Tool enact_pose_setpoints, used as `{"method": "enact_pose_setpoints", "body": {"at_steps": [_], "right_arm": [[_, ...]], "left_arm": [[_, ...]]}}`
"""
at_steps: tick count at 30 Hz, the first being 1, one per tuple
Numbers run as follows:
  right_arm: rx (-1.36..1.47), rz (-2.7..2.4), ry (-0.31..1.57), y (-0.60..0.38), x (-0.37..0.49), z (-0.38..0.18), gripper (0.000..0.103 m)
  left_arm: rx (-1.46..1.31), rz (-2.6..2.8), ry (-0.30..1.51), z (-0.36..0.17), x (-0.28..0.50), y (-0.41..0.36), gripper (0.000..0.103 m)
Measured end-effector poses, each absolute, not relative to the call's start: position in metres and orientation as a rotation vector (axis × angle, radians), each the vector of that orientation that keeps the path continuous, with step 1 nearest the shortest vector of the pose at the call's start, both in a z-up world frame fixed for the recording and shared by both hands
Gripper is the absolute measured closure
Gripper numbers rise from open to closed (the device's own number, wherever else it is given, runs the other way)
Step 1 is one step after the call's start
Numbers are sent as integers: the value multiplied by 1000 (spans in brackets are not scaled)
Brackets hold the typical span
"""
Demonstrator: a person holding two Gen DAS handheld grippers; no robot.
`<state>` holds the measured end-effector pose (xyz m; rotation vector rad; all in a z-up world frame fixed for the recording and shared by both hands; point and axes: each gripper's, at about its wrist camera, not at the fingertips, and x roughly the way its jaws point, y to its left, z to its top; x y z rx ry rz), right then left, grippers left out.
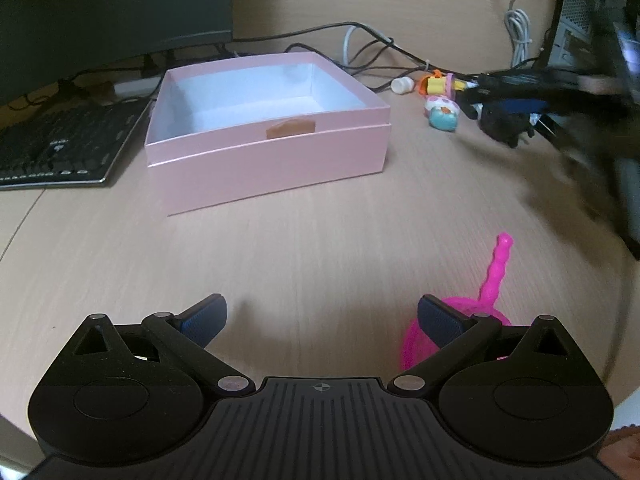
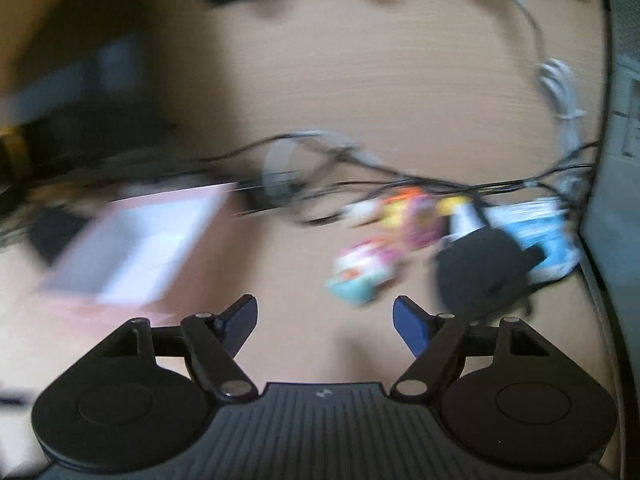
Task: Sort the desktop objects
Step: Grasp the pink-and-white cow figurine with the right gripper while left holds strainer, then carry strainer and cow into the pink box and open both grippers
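Over on the left, the pink box (image 1: pixel 256 136) sits open and empty, the left gripper (image 1: pixel 322 320) spread wide with nothing between its jaws; the pink net scoop (image 1: pixel 480 304) lies just beside its right finger, handle running away up-right. Right gripper (image 2: pixel 324 320), also apart and empty, faces the small toys (image 2: pixel 360 272) just ahead-right; only the left view shows them sharply (image 1: pixel 440 110)
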<state>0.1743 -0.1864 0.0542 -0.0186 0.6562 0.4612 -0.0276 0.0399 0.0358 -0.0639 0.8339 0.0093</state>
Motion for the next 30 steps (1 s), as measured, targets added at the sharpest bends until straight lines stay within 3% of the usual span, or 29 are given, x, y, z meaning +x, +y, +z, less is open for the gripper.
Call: {"method": "enact_pose_setpoints", "body": {"at_steps": [6, 7, 8, 13, 21, 30], "right_arm": [[-19, 406, 726, -148, 232, 31, 25], [-46, 400, 729, -142, 235, 29, 36], [-81, 395, 733, -137, 236, 30, 56], [-24, 456, 731, -151, 214, 46, 58], [-71, 500, 662, -200, 103, 85, 58], [-179, 573, 700, -225, 6, 76, 58]], "left_arm": [[-54, -123, 827, 50, -45, 40, 0], [-38, -147, 825, 52, -48, 37, 0], [-22, -157, 822, 53, -50, 34, 0], [39, -149, 821, 47, -52, 20, 0], [133, -261, 820, 39, -41, -13, 0], [261, -320, 846, 21, -36, -38, 0]]}}
